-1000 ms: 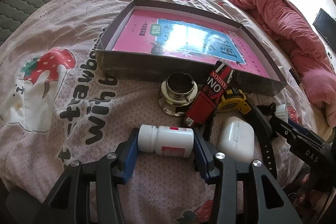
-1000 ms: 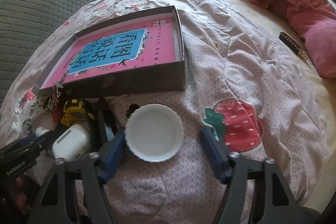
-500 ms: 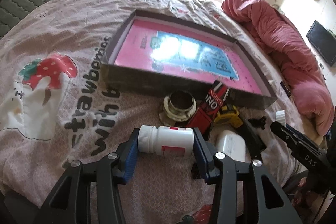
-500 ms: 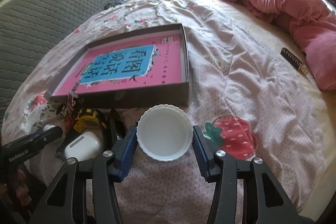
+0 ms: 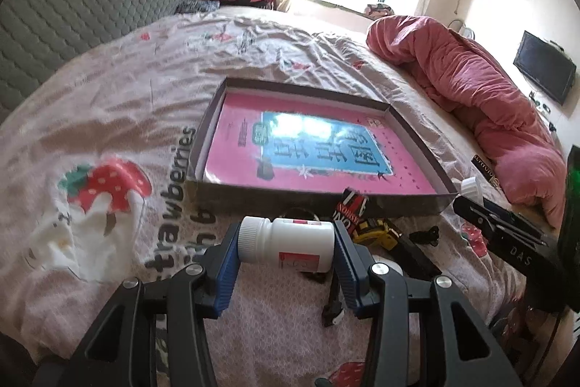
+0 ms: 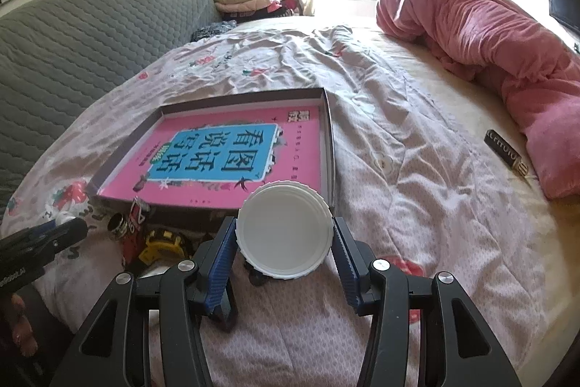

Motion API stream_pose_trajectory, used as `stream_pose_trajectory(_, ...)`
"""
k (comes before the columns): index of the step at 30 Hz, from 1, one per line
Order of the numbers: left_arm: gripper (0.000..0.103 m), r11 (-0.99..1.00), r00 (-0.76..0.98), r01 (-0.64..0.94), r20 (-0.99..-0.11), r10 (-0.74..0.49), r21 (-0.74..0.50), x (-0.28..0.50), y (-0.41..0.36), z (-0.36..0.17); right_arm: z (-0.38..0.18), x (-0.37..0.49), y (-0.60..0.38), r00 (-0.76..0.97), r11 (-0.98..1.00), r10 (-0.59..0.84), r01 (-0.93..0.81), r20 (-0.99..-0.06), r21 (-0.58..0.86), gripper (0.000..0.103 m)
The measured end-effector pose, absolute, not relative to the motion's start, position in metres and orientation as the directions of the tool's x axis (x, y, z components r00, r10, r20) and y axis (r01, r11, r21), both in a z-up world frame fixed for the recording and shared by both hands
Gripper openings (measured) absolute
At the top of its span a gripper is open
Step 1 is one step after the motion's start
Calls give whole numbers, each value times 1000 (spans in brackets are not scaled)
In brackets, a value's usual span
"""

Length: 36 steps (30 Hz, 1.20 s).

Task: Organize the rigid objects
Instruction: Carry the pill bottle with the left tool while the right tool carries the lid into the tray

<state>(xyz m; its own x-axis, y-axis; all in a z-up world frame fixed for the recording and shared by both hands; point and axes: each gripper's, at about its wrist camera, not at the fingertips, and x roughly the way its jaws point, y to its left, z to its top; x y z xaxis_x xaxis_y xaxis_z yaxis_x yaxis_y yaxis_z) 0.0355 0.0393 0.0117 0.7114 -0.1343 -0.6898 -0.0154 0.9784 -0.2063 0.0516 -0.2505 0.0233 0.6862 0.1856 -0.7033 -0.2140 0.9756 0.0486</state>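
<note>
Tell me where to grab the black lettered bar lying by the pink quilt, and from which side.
Likely best: grip the black bar across its narrow width at mid-length, coming down from above. It lies flat on the sheet with both long sides exposed; the pink quilt crowds one end.

Both grippers are lifting off the bedspread now. The right gripper, which was gaping around the white lid a second ago, is now clamping it and carrying it up in front of the box (near wall). The left gripper is raising its white bottle, leaving the clutter by the box lower down.
</note>
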Motion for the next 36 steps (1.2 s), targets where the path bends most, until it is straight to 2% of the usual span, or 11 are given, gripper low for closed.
stream_pose_trajectory(21,48,984,761,-77,-647,-45,-159,91,51,10,14,90,-239,695,959,244,-279,-676,59,53)
stream_pose_trajectory(36,48,985,738,-85,-673,-40,-152,130,49,-2,2,117,-227,683,957,229,-289,-693,31,53)
